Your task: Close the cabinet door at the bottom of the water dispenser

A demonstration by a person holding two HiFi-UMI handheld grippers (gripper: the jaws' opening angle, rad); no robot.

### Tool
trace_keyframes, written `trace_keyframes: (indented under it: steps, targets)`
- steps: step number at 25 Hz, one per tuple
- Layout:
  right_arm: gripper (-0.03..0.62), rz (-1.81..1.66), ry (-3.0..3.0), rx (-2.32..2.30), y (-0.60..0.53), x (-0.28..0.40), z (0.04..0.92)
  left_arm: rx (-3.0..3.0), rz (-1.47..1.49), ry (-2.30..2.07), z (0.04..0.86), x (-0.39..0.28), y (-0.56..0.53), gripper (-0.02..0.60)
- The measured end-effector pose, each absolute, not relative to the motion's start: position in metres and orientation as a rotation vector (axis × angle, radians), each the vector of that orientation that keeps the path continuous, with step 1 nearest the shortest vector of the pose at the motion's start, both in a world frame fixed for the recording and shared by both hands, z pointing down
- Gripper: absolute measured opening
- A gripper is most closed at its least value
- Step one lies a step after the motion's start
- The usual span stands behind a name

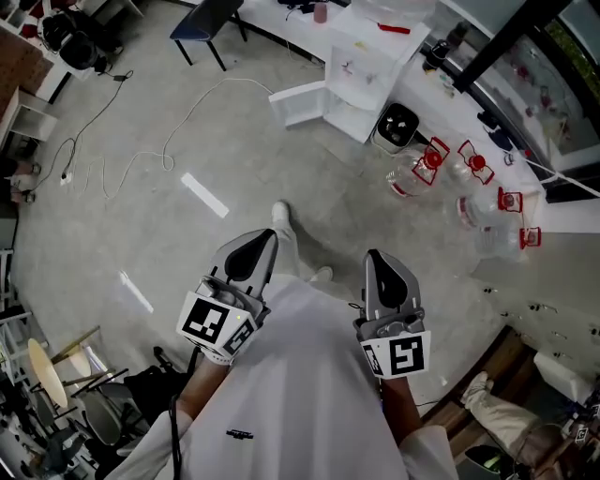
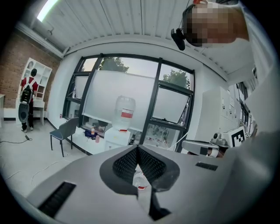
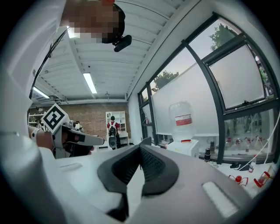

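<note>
Floor (image 1: 141,216): I see bare grey concrete across most of the head view, with the person carrying the rig standing on it, well back from the window side.
Water dispenser (image 1: 370,70): white, near the top of the head view against the low white counter. Both gripper views show it ahead, upright, with a clear bottle (image 2: 125,111) seated on top.
Cabinet door (image 1: 298,101): this is the task's thing. The white panel stands swung out from the dispenser's bottom section, toward the left of the head view, so the cabinet is open. Neither gripper touches it; both are well apart from it.
Chair (image 1: 208,21): dark seat, left of the dispenser, beside the counter.
Spare bottles (image 1: 415,173): several clear ones with red handles on the floor, right of the dispenser.
Left gripper (image 1: 272,234): held in front of the person's body, pointing toward the dispenser. In its own view the ribbed pads (image 2: 127,164) meet at the tip, clenched on nothing.
Right gripper (image 1: 373,253): beside the left one and apart from it, pointing the same way. Its jaws are pressed together, with nothing between them.
Cable (image 1: 223,82): a white lead looping over the floor, left of the open door.
</note>
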State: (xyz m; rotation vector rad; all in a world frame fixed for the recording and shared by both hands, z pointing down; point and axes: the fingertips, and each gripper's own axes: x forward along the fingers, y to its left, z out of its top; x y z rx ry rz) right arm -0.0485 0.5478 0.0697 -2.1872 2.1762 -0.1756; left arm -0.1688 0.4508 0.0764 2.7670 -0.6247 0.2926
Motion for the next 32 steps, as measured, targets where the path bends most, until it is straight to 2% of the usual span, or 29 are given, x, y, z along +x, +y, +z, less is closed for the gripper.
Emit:
trace_keyframes:
  steps: [8, 17, 32]
  targets:
    - [0.011, -0.237, 2.176, -2.179, 0.497, -0.022, 0.078, 2.746, 0.234, -0.621, 0.082, -0.137, 0.402, 0.006]
    - [0.011, -0.213, 2.227, -2.258, 0.367, 0.018, 0.078, 2.744, 0.235, -0.546, 0.079, -0.08, 0.266, 0.006]
    - [0.011, -0.221, 2.246, -2.307, 0.171, 0.055, 0.064, 2.726, 0.241, -0.574, 0.072, -0.06, 0.08, 0.006]
